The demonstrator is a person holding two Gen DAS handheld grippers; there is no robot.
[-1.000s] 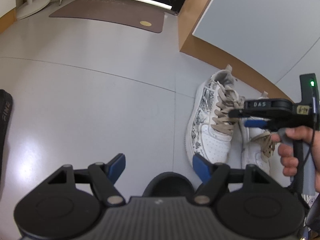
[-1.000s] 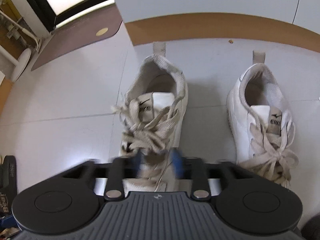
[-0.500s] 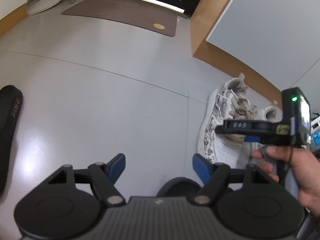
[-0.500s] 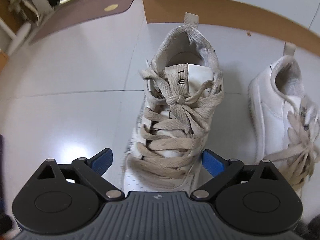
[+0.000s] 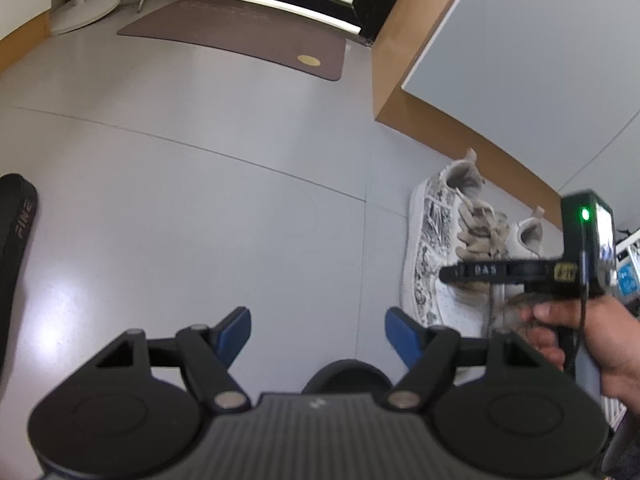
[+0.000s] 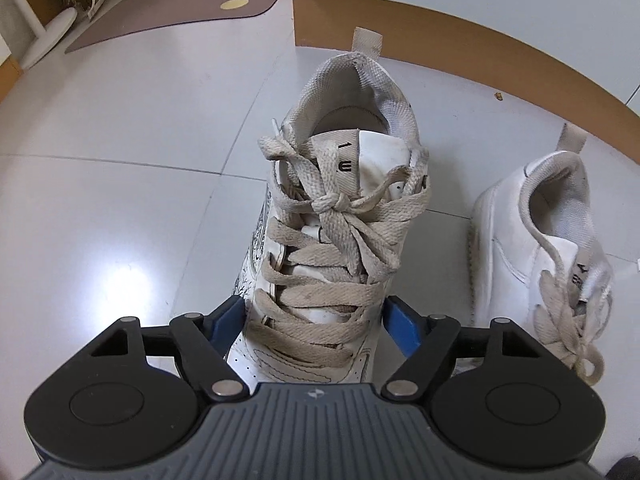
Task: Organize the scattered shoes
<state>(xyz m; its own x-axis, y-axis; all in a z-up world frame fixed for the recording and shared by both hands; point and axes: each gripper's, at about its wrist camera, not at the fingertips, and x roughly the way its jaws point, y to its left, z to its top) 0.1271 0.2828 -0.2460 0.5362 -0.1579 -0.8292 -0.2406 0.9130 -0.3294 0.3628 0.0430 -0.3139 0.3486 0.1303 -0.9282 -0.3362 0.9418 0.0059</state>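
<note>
A white sneaker with a black-printed side and beige laces [image 6: 332, 240] stands on the grey floor, heel toward the wall. My right gripper [image 6: 314, 320] straddles its forefoot from above. Its jaws are closing, and the blue pads [image 6: 400, 326] lie against both sides of the shoe. A plain white sneaker [image 6: 540, 240] stands parallel to the right, apart from it. In the left wrist view both shoes, patterned [image 5: 432, 248] and plain [image 5: 528, 236], sit at the right under a hand [image 5: 568, 332] holding the right gripper. My left gripper [image 5: 318, 332] hangs open over bare floor.
A wall with a wooden skirting [image 5: 460, 128] runs just behind the shoes' heels. A brown doormat [image 5: 240, 40] lies by the doorway, and a white round stand base [image 5: 84, 8] is at the far left. A black object with lettering [image 5: 16, 232] lies at the left edge.
My right gripper has come down over the patterned sneaker and its jaws have narrowed onto the shoe's sides. The left gripper has stayed open and almost still.
</note>
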